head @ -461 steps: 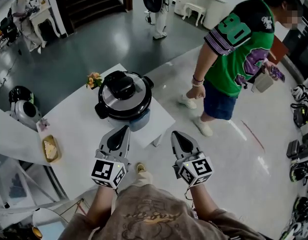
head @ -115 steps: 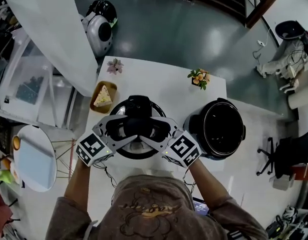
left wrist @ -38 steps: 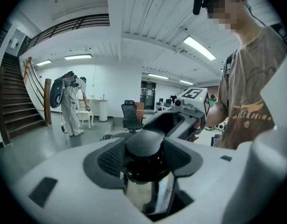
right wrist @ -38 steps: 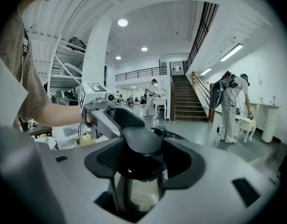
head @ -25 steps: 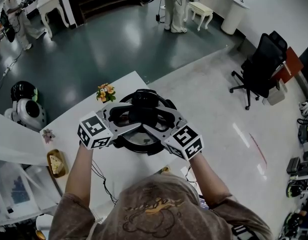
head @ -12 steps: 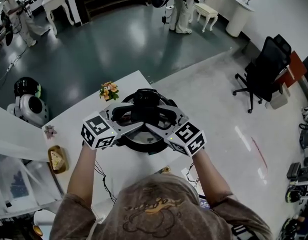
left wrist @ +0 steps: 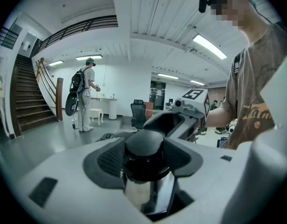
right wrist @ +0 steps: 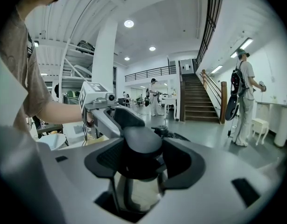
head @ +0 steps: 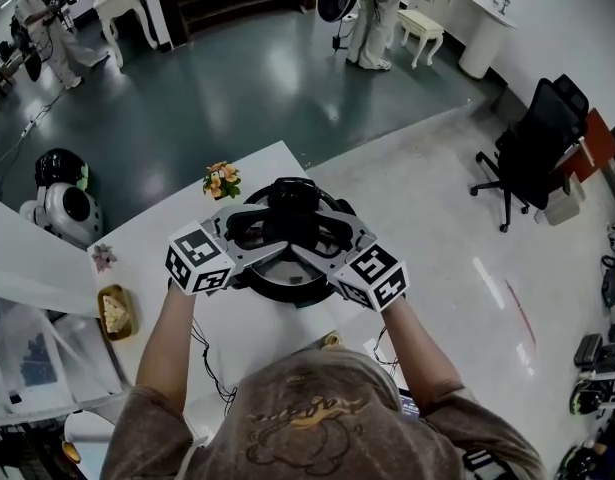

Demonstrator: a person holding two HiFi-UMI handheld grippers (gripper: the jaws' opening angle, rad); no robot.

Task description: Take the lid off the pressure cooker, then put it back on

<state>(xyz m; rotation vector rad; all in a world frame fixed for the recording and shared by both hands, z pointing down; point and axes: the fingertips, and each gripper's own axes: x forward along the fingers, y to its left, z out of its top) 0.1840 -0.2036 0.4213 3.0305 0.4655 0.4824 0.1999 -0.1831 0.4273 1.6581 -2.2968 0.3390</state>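
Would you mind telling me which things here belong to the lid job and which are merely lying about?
Job: lid, pressure cooker, left gripper, right gripper, both clamped on the lid.
Lying about: flowers, cake plate, office chair.

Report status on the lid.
Status: left gripper and right gripper shut on lid, at its black handle. It sits over cooker; seating unclear. Flowers apart, nothing blocking.
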